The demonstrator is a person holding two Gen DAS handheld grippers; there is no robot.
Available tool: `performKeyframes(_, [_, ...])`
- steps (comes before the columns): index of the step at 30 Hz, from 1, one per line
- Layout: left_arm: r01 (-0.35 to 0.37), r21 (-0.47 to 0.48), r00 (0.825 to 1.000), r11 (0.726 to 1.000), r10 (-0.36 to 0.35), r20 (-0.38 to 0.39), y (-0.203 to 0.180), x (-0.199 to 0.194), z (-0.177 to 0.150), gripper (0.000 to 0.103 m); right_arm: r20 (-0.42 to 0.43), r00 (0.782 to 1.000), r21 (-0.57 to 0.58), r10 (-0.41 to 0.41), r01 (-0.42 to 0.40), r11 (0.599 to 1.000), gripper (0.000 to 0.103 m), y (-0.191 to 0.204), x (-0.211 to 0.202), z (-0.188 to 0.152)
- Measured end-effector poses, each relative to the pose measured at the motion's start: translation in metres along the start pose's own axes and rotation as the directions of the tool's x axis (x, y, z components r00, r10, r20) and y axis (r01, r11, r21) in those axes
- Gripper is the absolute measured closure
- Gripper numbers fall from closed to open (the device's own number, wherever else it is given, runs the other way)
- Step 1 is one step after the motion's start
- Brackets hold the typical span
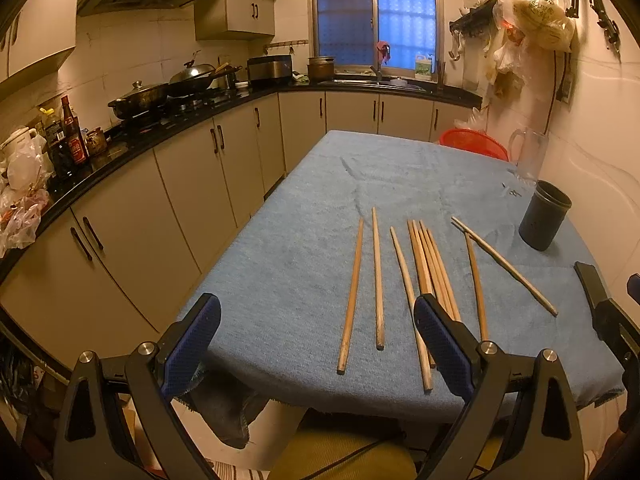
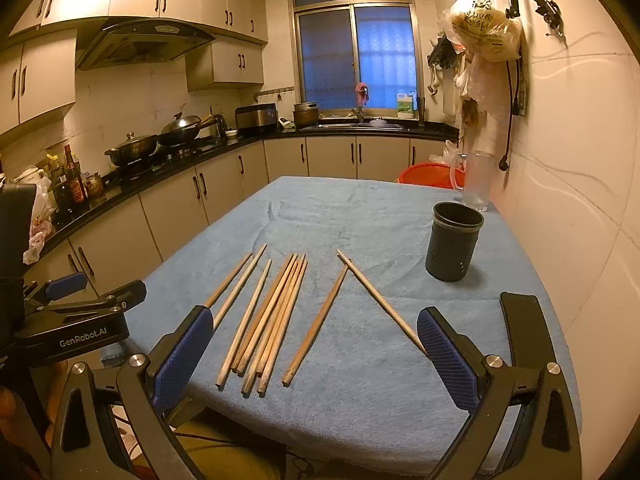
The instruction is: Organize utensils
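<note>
The left gripper hangs over the near edge of the table with its blue pads spread wide and nothing between them. The right gripper is spread just as wide and also holds nothing; it hovers over the same near edge, further right.

Between and just past the fingers, wooden chopsticks lie loose on the blue cloth that covers the table. They point roughly away from the cameras. Two lie apart on the left, then a single one, then a tight bundle of about four, though the overlap makes the count unsure. To the right two more meet at their far tips and splay toward the near edge.

A dark cup stands upright beyond the right-hand pair, near the wall side of the table, and looks empty from the right wrist view. Behind it are a clear jug and a red basket at the table's far corner.

Beyond the table, a black counter with pans and bottles runs along the left and under the window.
</note>
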State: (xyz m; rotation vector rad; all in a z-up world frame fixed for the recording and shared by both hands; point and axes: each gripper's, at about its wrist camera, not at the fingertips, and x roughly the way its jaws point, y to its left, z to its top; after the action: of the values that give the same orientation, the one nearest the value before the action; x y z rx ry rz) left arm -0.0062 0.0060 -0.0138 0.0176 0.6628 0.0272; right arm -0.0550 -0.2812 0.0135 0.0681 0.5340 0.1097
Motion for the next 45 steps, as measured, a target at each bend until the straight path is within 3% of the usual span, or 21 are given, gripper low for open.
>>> performKeyframes(45, [0.001, 0.003, 0.999, 1.000, -0.001, -0.033, -0.0006, 0.0060, -0.0020, 0.006, -0.043, 0.999, 0.025, 0.011, -0.010, 1.000, 0.000, -0.0052, 0.0098, -0.0044])
